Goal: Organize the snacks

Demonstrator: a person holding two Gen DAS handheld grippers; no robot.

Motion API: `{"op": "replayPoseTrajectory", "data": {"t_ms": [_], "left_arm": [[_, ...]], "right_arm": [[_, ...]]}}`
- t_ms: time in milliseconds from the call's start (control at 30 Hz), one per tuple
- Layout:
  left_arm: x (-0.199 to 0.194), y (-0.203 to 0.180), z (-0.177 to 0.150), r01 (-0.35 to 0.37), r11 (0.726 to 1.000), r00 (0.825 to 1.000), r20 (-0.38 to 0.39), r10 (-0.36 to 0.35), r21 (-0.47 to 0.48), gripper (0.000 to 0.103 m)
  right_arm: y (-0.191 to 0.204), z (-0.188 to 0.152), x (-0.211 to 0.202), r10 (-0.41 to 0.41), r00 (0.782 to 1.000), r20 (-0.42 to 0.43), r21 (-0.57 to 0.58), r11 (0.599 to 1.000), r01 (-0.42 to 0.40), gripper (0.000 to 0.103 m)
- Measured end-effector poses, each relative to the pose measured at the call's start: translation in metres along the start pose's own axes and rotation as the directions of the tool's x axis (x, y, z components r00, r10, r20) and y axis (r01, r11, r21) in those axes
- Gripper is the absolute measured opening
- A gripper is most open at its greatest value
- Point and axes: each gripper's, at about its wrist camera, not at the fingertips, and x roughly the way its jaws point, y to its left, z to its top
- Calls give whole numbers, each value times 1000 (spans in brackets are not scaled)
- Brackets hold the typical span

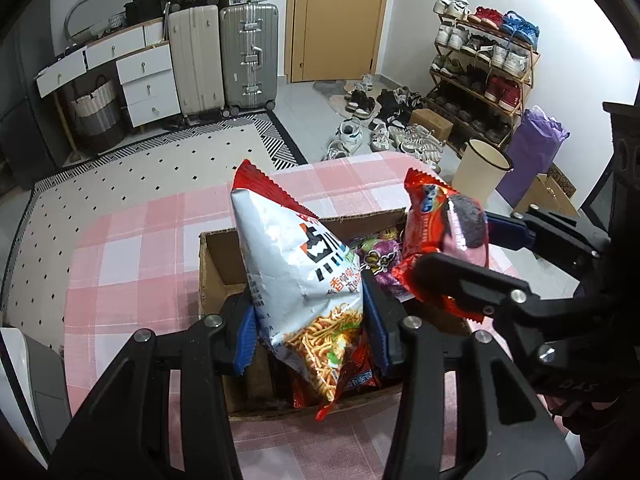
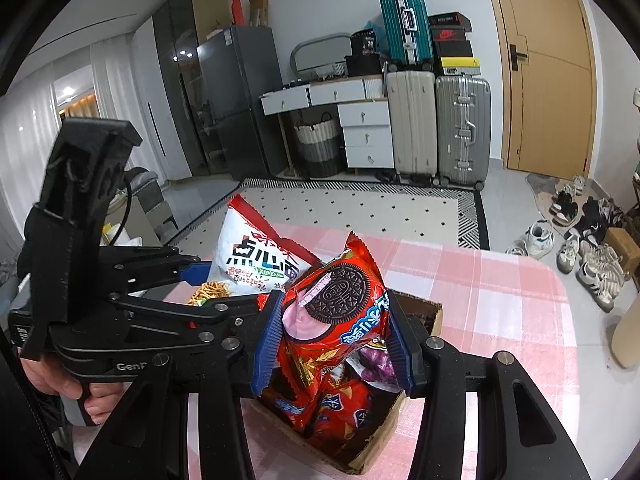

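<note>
My left gripper (image 1: pixel 310 332) is shut on a silver and red noodle snack bag (image 1: pixel 296 264) and holds it upright above a cardboard box (image 1: pixel 216 276). My right gripper (image 2: pixel 334 344) is shut on a red Oreo packet (image 2: pixel 340 304) and holds it above the same box (image 2: pixel 420 312). The box holds more snack packets, red ones (image 2: pixel 344 404) and a purple one (image 1: pixel 380 260). The Oreo packet (image 1: pixel 444 240) and right gripper (image 1: pixel 472 248) show at the right of the left wrist view. The noodle bag (image 2: pixel 256 256) and left gripper (image 2: pixel 212 286) show at the left of the right wrist view.
The box stands on a table with a pink checked cloth (image 1: pixel 132 248). Beyond it are a patterned rug (image 1: pixel 120 172), suitcases (image 1: pixel 248 56), a white drawer unit (image 1: pixel 148 88), a shoe rack (image 1: pixel 484 68), loose shoes (image 1: pixel 380 128) and a cream bin (image 1: pixel 480 168).
</note>
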Motion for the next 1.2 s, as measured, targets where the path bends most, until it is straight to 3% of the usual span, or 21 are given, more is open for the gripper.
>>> {"op": "replayPoseTrajectory", "data": {"t_ms": [333,367,433,500,700,767,933,1200], "left_arm": [[25,8,-3,22,1000,1000,-18,-22,-22,44],[26,9,-3,26,999,1000,-16,-26,-24,46],[26,6,-3,19,1000,1000,-22,-19,-17,64],[22,5,-4,-9,1000,1000,-8,9,-17,70],[0,1,-13,-37,999,999,24,37,0,79],[-11,0,-16,-53,999,998,37,53,1,80],[-46,-1,-30,-76,997,995,66,76,-11,80],[-103,-4,-53,-114,992,986,115,119,-46,83]], "right_arm": [[-8,-3,23,-22,999,-24,4,1000,22,50],[-8,-3,22,-25,999,-20,4,1000,25,51],[-8,-3,20,-27,1000,-14,10,1000,27,52],[-10,-4,12,-30,1000,-8,18,999,30,56],[-12,-4,-12,-46,998,35,17,999,46,58],[-10,-3,-21,-51,998,48,15,999,50,63],[-4,-4,-51,-66,994,89,2,998,66,65],[15,-16,-109,-80,980,182,-8,997,83,80]]}}
